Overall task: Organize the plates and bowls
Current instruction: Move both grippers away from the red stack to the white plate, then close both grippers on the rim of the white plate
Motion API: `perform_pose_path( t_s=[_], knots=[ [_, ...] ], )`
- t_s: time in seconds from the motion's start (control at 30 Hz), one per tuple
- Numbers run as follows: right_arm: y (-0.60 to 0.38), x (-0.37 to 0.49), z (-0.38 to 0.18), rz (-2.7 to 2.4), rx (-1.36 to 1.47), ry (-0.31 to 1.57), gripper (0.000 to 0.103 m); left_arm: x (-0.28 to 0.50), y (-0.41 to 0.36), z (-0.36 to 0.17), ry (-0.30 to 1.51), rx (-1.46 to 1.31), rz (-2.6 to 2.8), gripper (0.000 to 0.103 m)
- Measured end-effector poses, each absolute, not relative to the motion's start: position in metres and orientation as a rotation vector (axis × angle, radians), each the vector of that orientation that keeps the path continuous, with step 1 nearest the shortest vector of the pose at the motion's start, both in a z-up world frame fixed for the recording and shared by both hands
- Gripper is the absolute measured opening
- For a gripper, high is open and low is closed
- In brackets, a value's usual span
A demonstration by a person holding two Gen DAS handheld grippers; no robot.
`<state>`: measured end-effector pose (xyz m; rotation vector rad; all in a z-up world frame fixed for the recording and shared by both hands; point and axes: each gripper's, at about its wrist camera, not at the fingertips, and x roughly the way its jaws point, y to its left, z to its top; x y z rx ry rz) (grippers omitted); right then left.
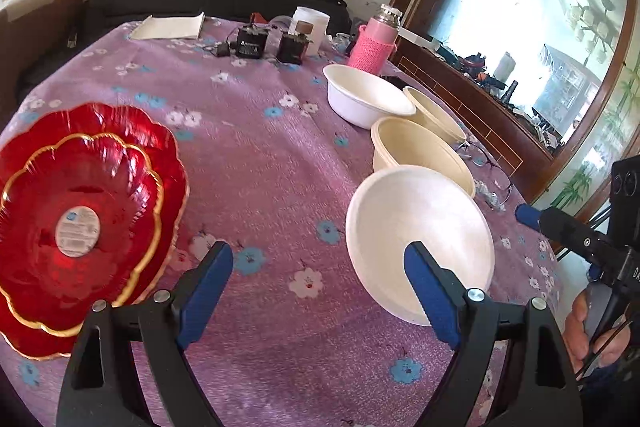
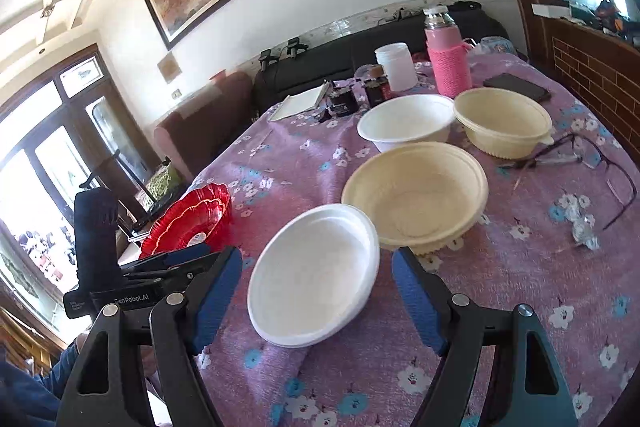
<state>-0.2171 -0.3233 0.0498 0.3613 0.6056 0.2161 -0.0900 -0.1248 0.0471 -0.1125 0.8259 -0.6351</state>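
Note:
Two red flower-shaped plates (image 1: 80,219) with gold rims lie nested at the table's left. A shallow white plate (image 1: 420,239) rests near the front, with a cream bowl (image 1: 420,155), a white bowl (image 1: 368,99) and a second cream bowl (image 1: 436,115) behind it. My left gripper (image 1: 320,259) hovers open over bare cloth between the red plates and the white plate, holding nothing. In the right wrist view my right gripper (image 2: 316,259) stands open, its fingers either side of the white plate (image 2: 316,275) without touching it. The cream bowl (image 2: 416,195) sits just beyond.
A purple flowered cloth (image 1: 272,155) covers the table. At the back stand a pink bottle (image 1: 374,43), a white jar (image 1: 310,23), small black devices (image 1: 252,41) and a notebook (image 1: 168,27). Eyeglasses (image 2: 600,163) and a phone (image 2: 516,87) lie at the right. A wooden-framed mirror borders that side.

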Motion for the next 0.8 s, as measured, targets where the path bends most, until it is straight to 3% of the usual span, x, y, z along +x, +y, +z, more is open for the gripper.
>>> perform_pose_path(
  t_s=[0.03,0.17,0.53,0.67,0.7,0.8],
  knots=[
    [-0.326,-0.218,0.046,0.224,0.380,0.610,0.081,-0.092,-0.127,0.044,0.827,-0.108,-0.639,0.087],
    [-0.330,-0.221,0.041,0.185,0.373,0.590,0.063,-0.097,-0.136,0.036,0.836,-0.072,-0.649,0.087],
    [-0.327,-0.203,0.016,0.142,0.402,0.647,0.042,-0.093,-0.142,0.034,0.851,-0.060,-0.684,0.087],
    [-0.326,-0.200,0.008,0.150,0.408,0.669,0.020,-0.092,-0.145,0.033,0.860,-0.057,-0.693,0.086],
    [-0.326,-0.199,0.007,0.153,0.409,0.668,0.013,-0.091,-0.146,0.032,0.867,-0.057,-0.695,0.081],
    [-0.327,-0.198,0.004,0.143,0.420,0.667,0.011,-0.083,-0.154,0.025,0.921,-0.061,-0.715,0.057]
  ],
)
